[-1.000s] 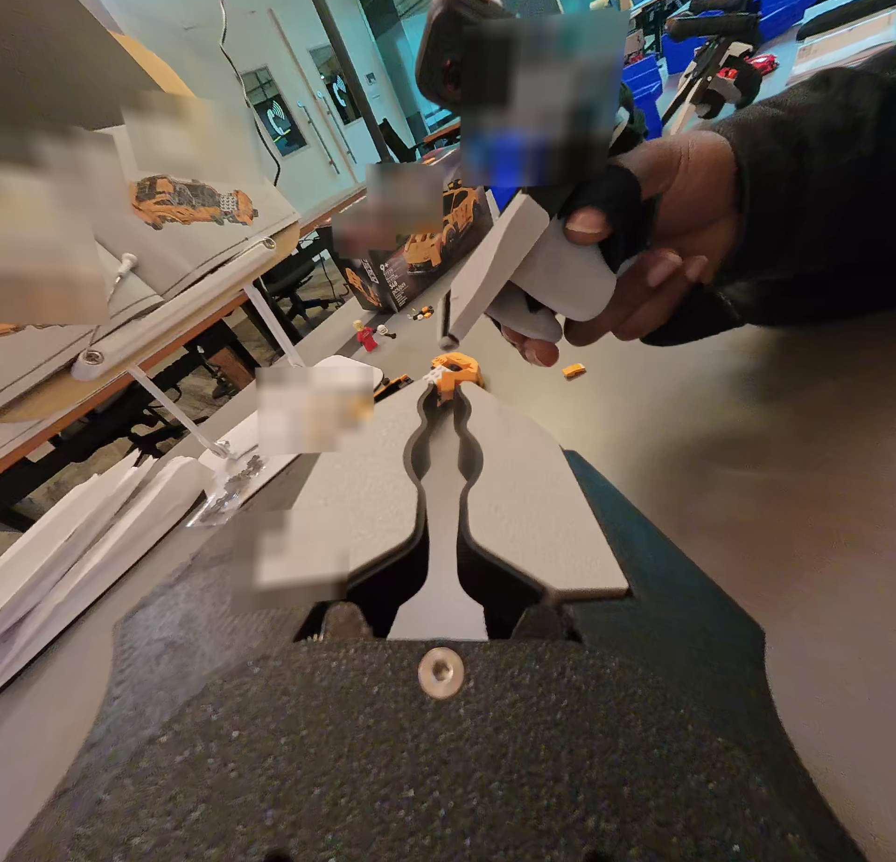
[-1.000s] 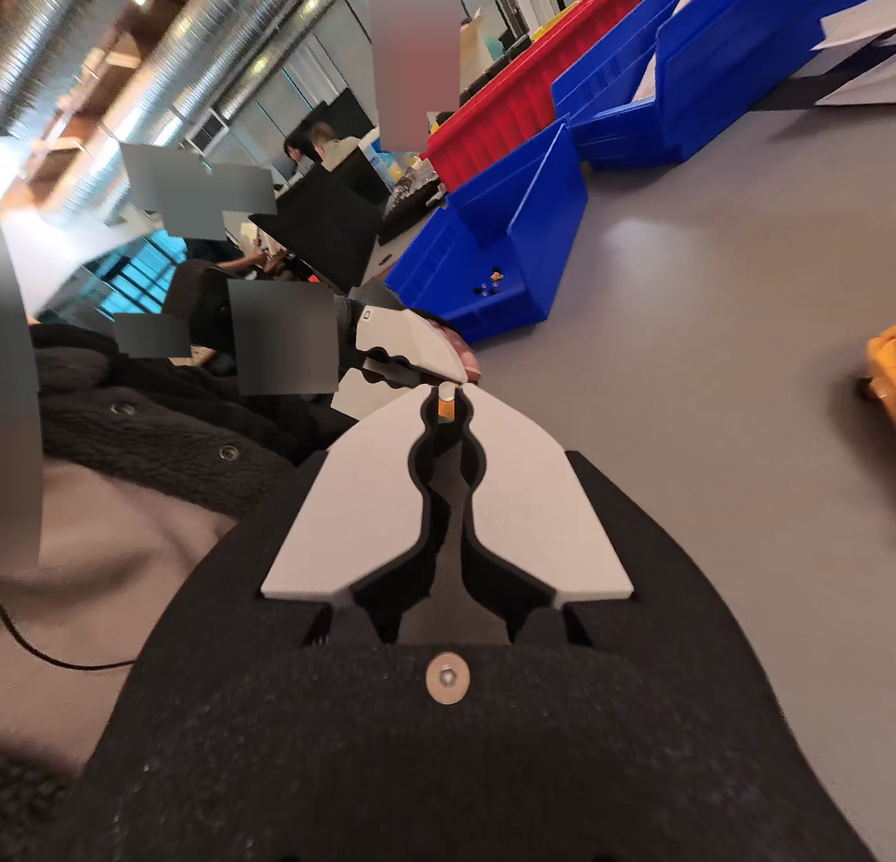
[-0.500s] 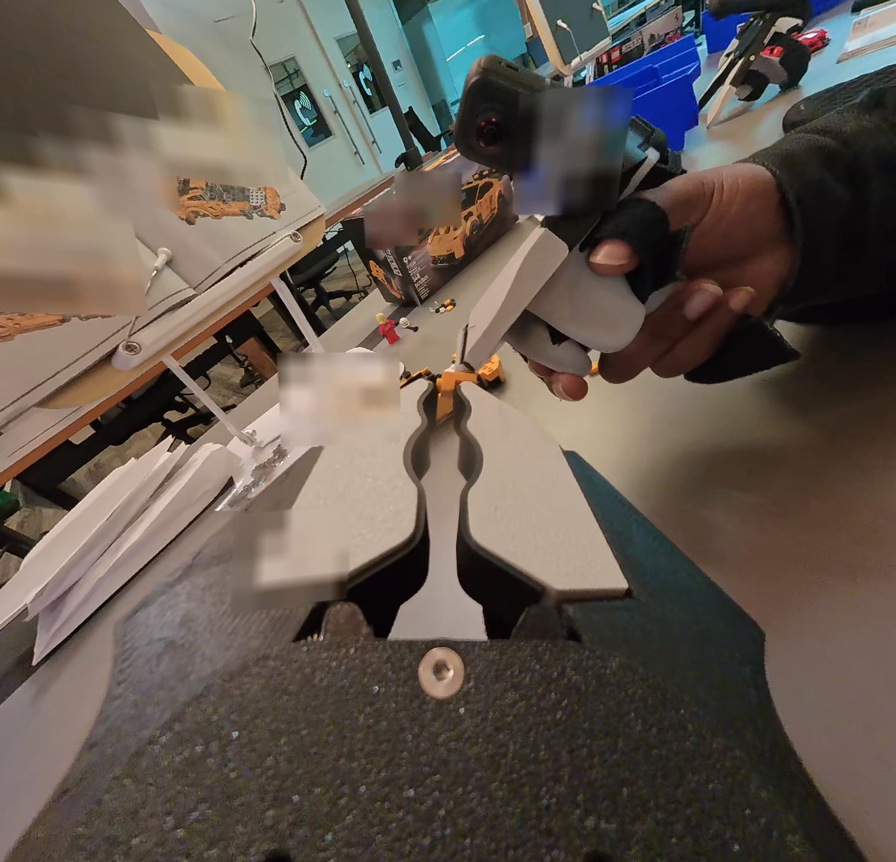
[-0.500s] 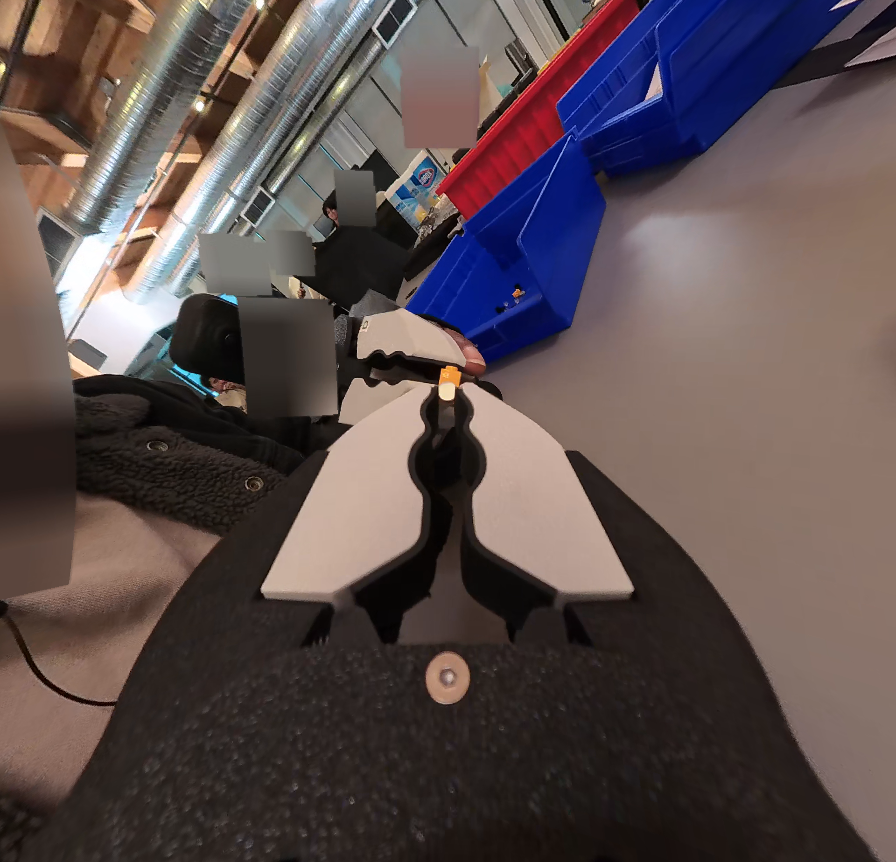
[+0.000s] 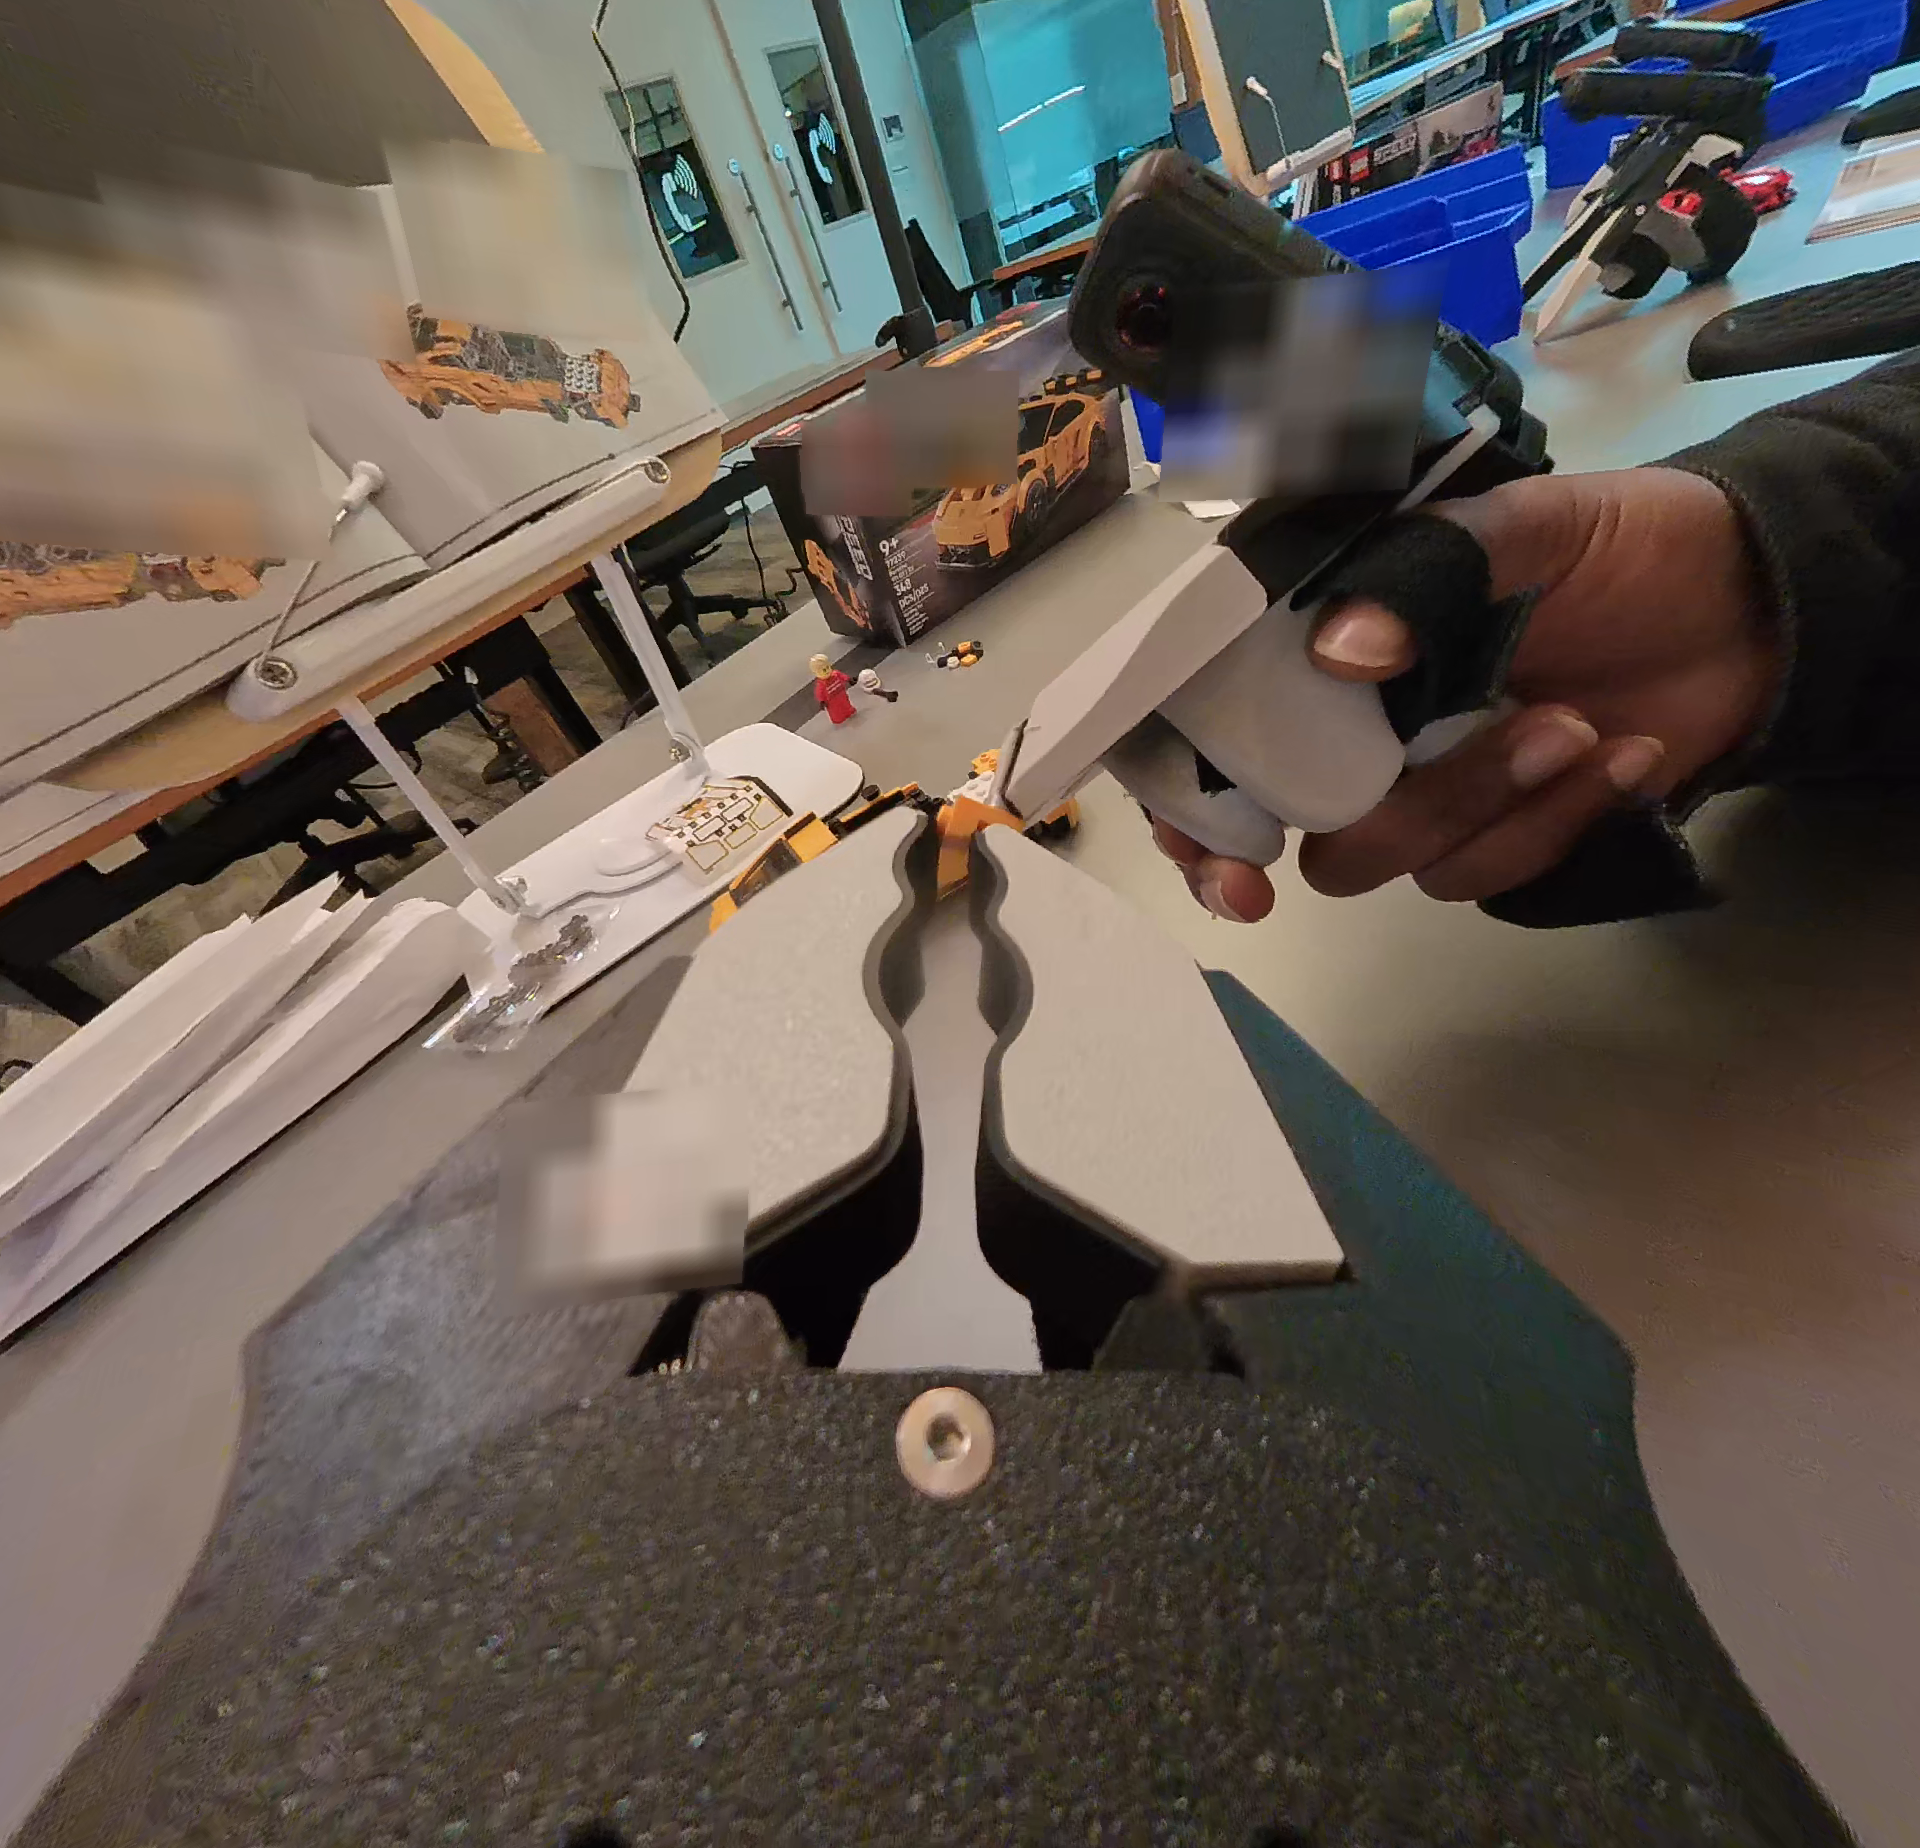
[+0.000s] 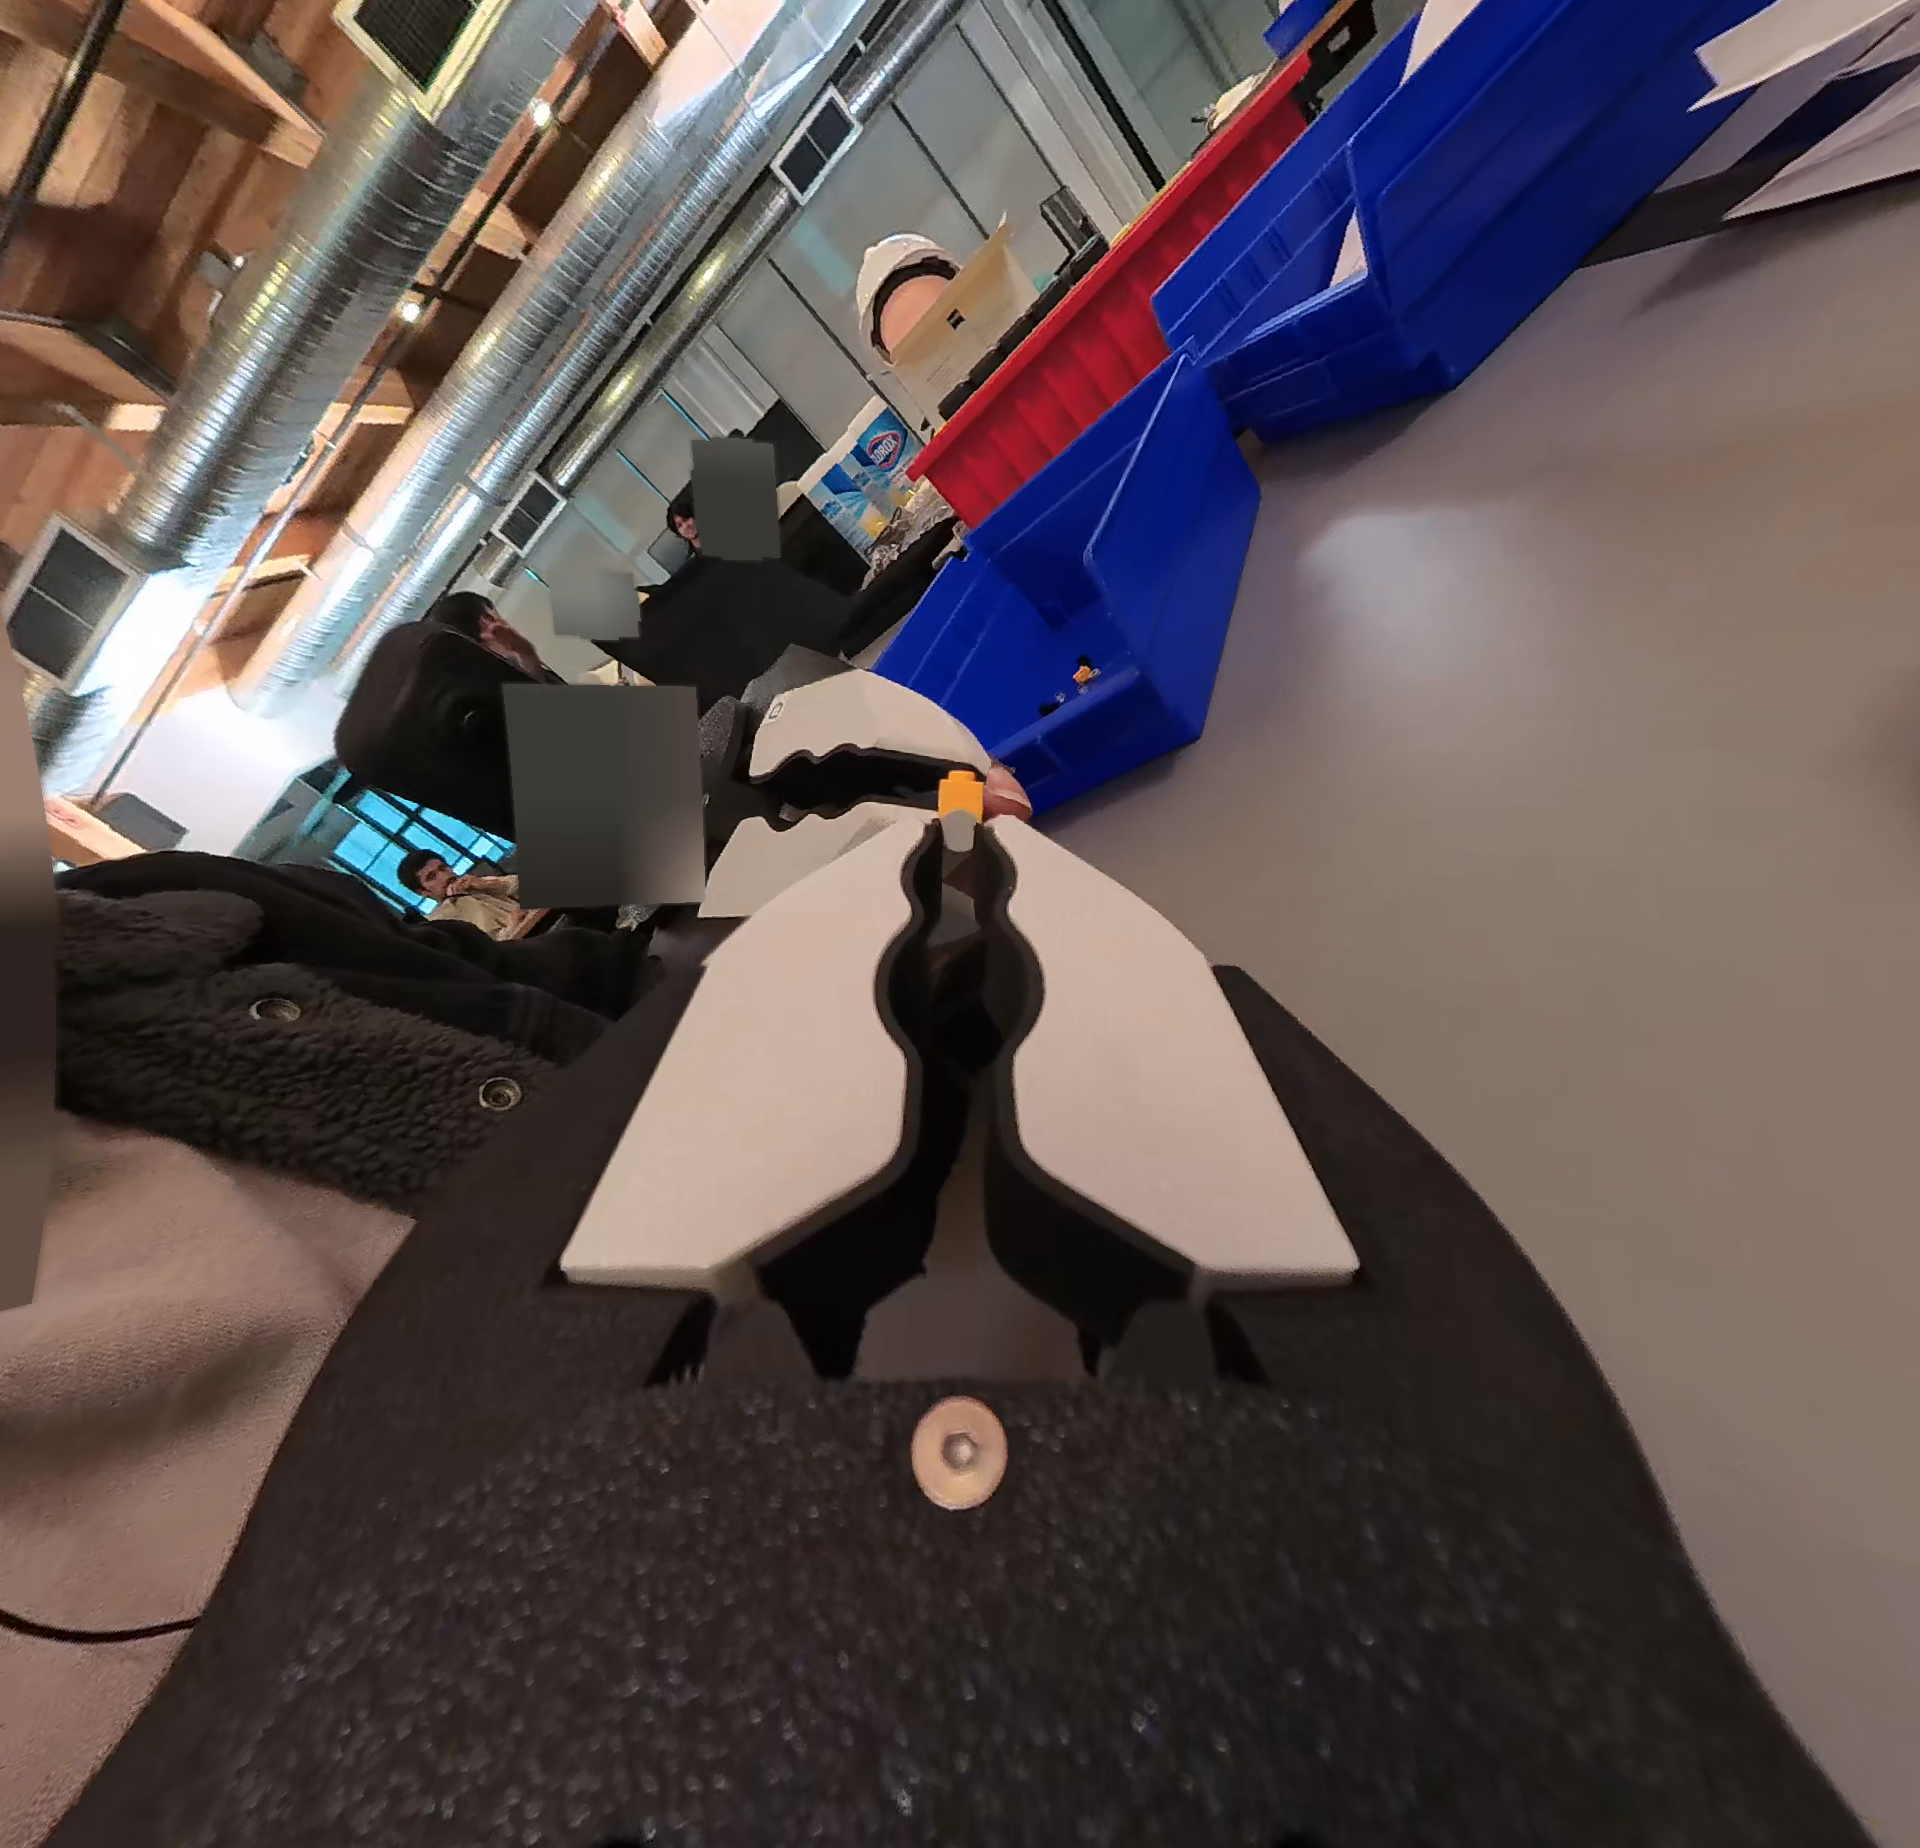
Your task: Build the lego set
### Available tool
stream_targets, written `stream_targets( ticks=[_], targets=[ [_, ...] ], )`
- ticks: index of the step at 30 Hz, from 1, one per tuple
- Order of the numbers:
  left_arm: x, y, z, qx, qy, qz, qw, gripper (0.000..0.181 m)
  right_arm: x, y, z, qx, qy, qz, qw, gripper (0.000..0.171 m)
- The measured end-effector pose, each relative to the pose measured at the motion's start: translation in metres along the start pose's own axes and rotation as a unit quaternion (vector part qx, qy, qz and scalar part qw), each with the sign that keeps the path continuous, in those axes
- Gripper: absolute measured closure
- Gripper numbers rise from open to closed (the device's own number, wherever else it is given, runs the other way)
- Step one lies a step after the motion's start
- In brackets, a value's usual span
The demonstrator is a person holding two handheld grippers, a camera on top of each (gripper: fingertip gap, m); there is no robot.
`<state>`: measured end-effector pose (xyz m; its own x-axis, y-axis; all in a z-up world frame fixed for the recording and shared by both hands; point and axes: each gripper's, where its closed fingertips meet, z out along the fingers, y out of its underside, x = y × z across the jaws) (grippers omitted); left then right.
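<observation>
In the left wrist view my left gripper (image 5: 948, 842) is shut on the orange lego car build (image 5: 961, 830), whose orange body (image 5: 774, 868) runs off to the left on the grey table. The right gripper (image 5: 1013, 770), held by a hand, points down with its tip touching the top of the build. In the right wrist view my right gripper (image 6: 954, 834) is shut on a small orange and grey lego piece (image 6: 958, 809). The left gripper (image 6: 862, 749) shows just beyond it.
A lego box (image 5: 966, 510), a red minifigure (image 5: 831, 692) and small loose parts (image 5: 961, 655) lie at the back. An instruction stand (image 5: 665, 832) with paper sheets (image 5: 187, 1019) is at left. Blue bins (image 6: 1101, 593) and a red bin (image 6: 1091, 364) line the far edge. The tips of both grippers are at nearly the same place.
The right gripper has come down and left onto the build held by my left gripper. The right wrist view has tilted upward with the small piece still gripped.
</observation>
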<state>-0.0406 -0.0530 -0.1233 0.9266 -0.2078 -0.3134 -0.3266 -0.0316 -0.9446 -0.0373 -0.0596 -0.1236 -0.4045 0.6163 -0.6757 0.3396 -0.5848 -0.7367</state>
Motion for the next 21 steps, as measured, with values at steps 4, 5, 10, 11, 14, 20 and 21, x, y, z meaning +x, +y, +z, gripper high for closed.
stream_targets(
  ticks=[4, 5, 10, 11, 14, 20, 21],
  targets=[
    [0.0012, 0.0009, 0.0003, -0.001, 0.006, -0.002, 1.000, 0.176, 0.0002, 0.0019, -0.0002, -0.007, 0.000, -0.001, 1.000, 0.165],
    [0.0015, 0.0012, 0.0003, -0.002, 0.006, -0.001, 1.000, 0.176, 0.0005, 0.0025, -0.0003, -0.009, 0.000, 0.000, 1.000, 0.165],
    [0.0025, 0.0025, 0.0014, -0.004, 0.008, 0.002, 1.000, 0.176, 0.0014, 0.0037, -0.0010, -0.012, 0.000, 0.001, 1.000, 0.165],
    [0.0028, 0.0025, 0.0016, -0.003, 0.010, 0.000, 1.000, 0.176, 0.0012, 0.0034, -0.0013, -0.012, 0.000, -0.001, 1.000, 0.165],
    [0.0029, 0.0013, 0.0022, 0.000, 0.019, -0.009, 1.000, 0.176, -0.0004, 0.0008, -0.0026, -0.016, -0.002, -0.008, 1.000, 0.165],
    [0.0037, -0.0009, 0.0028, 0.012, 0.048, -0.059, 0.997, 0.175, -0.0028, -0.0040, -0.0045, -0.017, 0.010, -0.065, 0.998, 0.163],
    [0.0048, -0.0007, 0.0029, 0.013, 0.058, -0.072, 0.996, 0.175, -0.0020, -0.0048, -0.0056, -0.021, 0.021, -0.096, 0.995, 0.160]
  ],
)
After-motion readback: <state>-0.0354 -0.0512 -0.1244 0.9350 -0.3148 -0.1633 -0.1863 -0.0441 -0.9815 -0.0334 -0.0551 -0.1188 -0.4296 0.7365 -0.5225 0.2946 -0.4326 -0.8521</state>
